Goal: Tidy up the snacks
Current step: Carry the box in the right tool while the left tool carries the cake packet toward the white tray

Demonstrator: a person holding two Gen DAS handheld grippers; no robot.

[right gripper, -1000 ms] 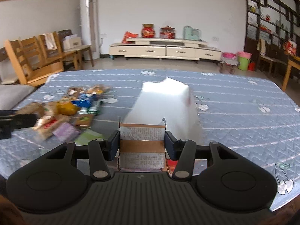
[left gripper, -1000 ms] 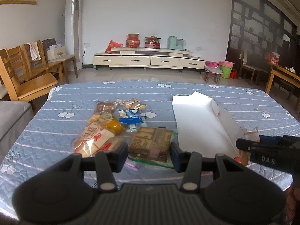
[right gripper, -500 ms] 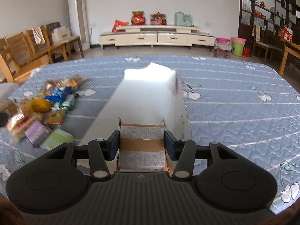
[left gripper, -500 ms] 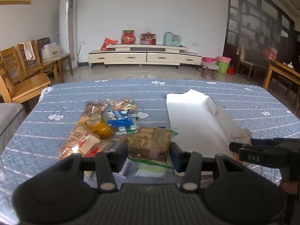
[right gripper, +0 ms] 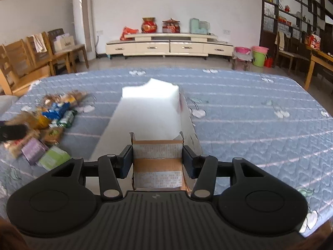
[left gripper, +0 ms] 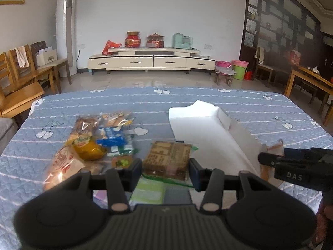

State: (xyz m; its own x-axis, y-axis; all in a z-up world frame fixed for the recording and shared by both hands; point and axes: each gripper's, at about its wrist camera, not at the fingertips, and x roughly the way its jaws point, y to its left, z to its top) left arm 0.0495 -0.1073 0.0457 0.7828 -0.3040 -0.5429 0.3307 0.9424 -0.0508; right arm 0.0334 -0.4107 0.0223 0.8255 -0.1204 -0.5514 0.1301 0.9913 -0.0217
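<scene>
Blue quilt [left gripper: 249, 104] lies bare beyond; left claw [left gripper: 165, 171] grips brown packet [left gripper: 168, 158], right claw [right gripper: 157, 162] grips box flap [right gripper: 157, 156]

Table [right gripper: 249, 108]: right half is left bare, and the far edge is unobstructed. Left near part is taken up by a snack pile [left gripper: 93, 143]. Centre is blocked by a long white box [right gripper: 149, 108]. A bare strip is left between pile and box. Right gripper [left gripper: 291, 166] is seen just beside the box's near end.
</scene>
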